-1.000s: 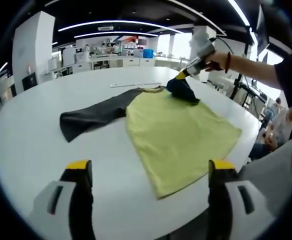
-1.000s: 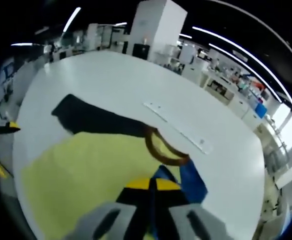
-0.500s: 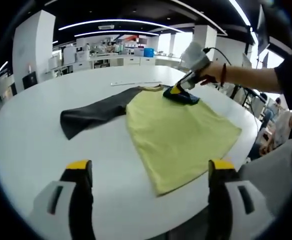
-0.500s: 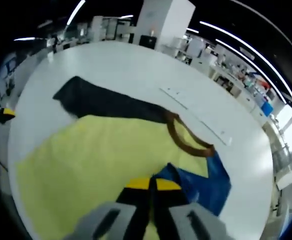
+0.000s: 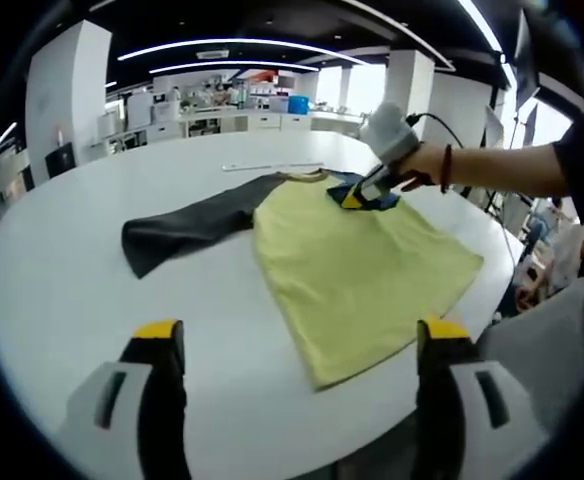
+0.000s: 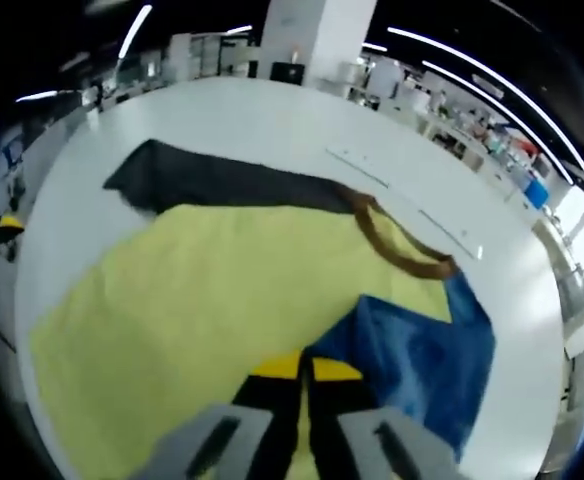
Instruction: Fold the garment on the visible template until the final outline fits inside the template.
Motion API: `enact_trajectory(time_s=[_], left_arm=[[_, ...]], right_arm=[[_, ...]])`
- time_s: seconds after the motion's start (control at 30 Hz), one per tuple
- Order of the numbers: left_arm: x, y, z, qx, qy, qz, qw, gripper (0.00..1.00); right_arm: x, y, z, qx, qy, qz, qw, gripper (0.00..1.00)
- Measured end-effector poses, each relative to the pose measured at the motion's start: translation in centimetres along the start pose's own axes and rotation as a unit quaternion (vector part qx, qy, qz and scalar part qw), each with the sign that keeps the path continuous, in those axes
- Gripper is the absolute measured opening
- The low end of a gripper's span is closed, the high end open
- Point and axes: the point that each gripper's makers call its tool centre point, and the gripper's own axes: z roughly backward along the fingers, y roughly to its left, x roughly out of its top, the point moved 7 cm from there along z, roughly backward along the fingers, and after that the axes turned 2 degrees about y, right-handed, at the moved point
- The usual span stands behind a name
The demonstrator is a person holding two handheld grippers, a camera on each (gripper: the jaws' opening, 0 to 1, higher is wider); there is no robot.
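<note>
Merely soft yellow garment (image 5: 357,270), flat

White round surface (image 5: 62,270) carries a yellow shirt (image 5: 357,265) spread flat, dark sleeve (image 5: 187,228) stretched out left, blue sleeve (image 6: 427,360) folded onto the body on the right. Thin white strip (image 5: 270,167) lies on the far side, past the collar.

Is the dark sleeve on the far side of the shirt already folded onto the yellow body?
No: in the left gripper view the dark sleeve lies stretched out flat on the white table, beside the yellow body.
</note>
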Motion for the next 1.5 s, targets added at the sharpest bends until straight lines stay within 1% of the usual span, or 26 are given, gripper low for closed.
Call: enact_trajectory(time_s=[0.07,0.13,0.17,0.2,0.23,0.27,0.3,0.33,0.4,0.43,0.5,0.57,0.63,0.7,0.8,0.9,0.97,1.03,1.07,1.1,1.13,1.2,1.3,1.33,1.4,1.5], left_arm=[[0.0,0.0,0.0,0.000,0.000,0.000,1.0000,0.94],[0.0,-0.1,0.0,0.000,-0.001,0.001,1.0000,0.94],[0.0,-0.1,0.0,0.000,-0.002,0.001,1.0000,0.94],[0.0,-0.1,0.0,0.000,-0.001,0.000,1.0000,0.94],[0.0,-0.1,0.0,0.000,-0.001,0.000,1.0000,0.94],[0.1,-0.1,0.0,0.000,-0.001,-0.001,1.0000,0.94],[0.2,-0.2,0.0,-0.001,-0.003,-0.003,1.0000,0.95],[0.2,-0.2,0.0,-0.001,-0.004,-0.005,1.0000,0.96],[0.5,-0.4,0.1,0.003,-0.005,-0.013,0.9999,0.97],[0.5,-0.2,0.1,0.002,-0.004,-0.013,0.9999,0.97],[0.5,0.0,0.1,0.005,-0.006,-0.011,0.9999,0.97],[0.5,0.0,0.1,0.005,-0.006,-0.011,0.9999,0.97],[0.5,-0.1,-0.1,0.005,-0.005,-0.011,0.9999,0.97],[0.5,-0.2,-0.2,0.003,-0.002,-0.013,0.9999,0.96],[0.6,-0.3,-0.3,0.000,-0.004,-0.014,0.9999,0.97],[0.6,-0.4,-0.3,-0.002,-0.004,-0.015,0.9999,0.97],[0.6,-0.5,-0.3,-0.003,-0.003,-0.016,0.9999,0.96],[0.6,-0.5,-0.3,-0.002,-0.003,-0.018,0.9998,0.96],[0.6,-0.4,-0.2,-0.002,-0.004,-0.016,0.9999,0.96],[0.6,-0.2,-0.2,-0.001,-0.005,-0.014,0.9999,0.96],[0.5,0.0,-0.2,0.000,-0.005,-0.013,0.9999,0.96],[0.5,0.0,-0.2,0.000,-0.003,-0.010,0.9999,0.96],[0.5,-0.2,-0.3,0.000,-0.001,-0.010,1.0000,0.95],[0.5,-0.2,-0.3,-0.001,-0.001,-0.011,0.9999,0.95],[0.6,-0.2,-0.3,-0.001,-0.003,-0.010,0.9999,0.95],[0.7,-0.1,-0.2,-0.001,-0.003,-0.009,1.0000,0.95]], right_arm=[[-0.2,0.2,-0.1,0.006,0.001,0.002,1.0000,0.00],[-0.2,0.2,-0.2,0.012,-0.007,0.004,0.9999,0.00],[-0.2,0.2,-0.1,0.017,-0.010,0.000,0.9998,0.02],[-0.1,0.4,0.1,0.026,-0.016,-0.013,0.9995,0.06],[0.0,0.8,0.6,0.044,-0.027,-0.037,0.9979,0.09],[0.2,1.1,1.1,0.060,-0.047,-0.052,0.9958,0.14],[0.3,1.2,1.4,0.073,-0.054,-0.068,0.9935,0.21],[0.5,0.8,1.3,0.080,-0.056,-0.082,0.9918,0.26],[0.4,0.6,2.3,0.097,-0.066,-0.099,0.9882,0.34],[0.6,0.4,2.9,0.105,-0.079,-0.110,0.9852,0.36],[0.7,0.1,3.9,0.113,-0.089,-0.120,0.9823,0.43],[0.9,-0.8,4.9,0.124,-0.101,-0.147,0.9761,0.47],[0.9,-1.9,5.2,0.124,-0.103,-0.166,0.9729,0.47],[0.7,-3.0,5.8,0.119,-0.112,-0.175,0.9711,0.48],[0.2,-4.8,6.1,0.099,-0.108,-0.186,0.9716,0.50],[-0.4,-5.9,6.4,0.088,-0.106,-0.197,0.9706,0.49],[-0.6,-6.5,6.3,0.083,-0.104,-0.192,0.9723,0.49],[-1.3,-6.7,6.5,0.081,-0.096,-0.170,0.9775,0.49],[-1.5,-7.4,6.0,0.080,-0.092,-0.162,0.9793,0.48],[-1.8,-7.5,5.9,0.080,-0.085,-0.151,0.9817,0.47],[-2.1,-7.1,6.2,0.079,-0.084,-0.143,0.9829,0.47],[-2.6,-6.7,6.1,0.082,-0.079,-0.122,0.9860,0.46],[-3.0,-6.7,5.4,0.082,-0.074,-0.092,0.9896,0.43],[-3.3,-6.9,4.9,0.078,-0.070,-0.072,0.9919,0.42],[-3.8,-6.5,4.8,0.074,-0.061,-0.063,0.9934,0.38],[-4.2,-6.6,4.2,0.071,-0.058,-0.059,0.9940,0.30]])
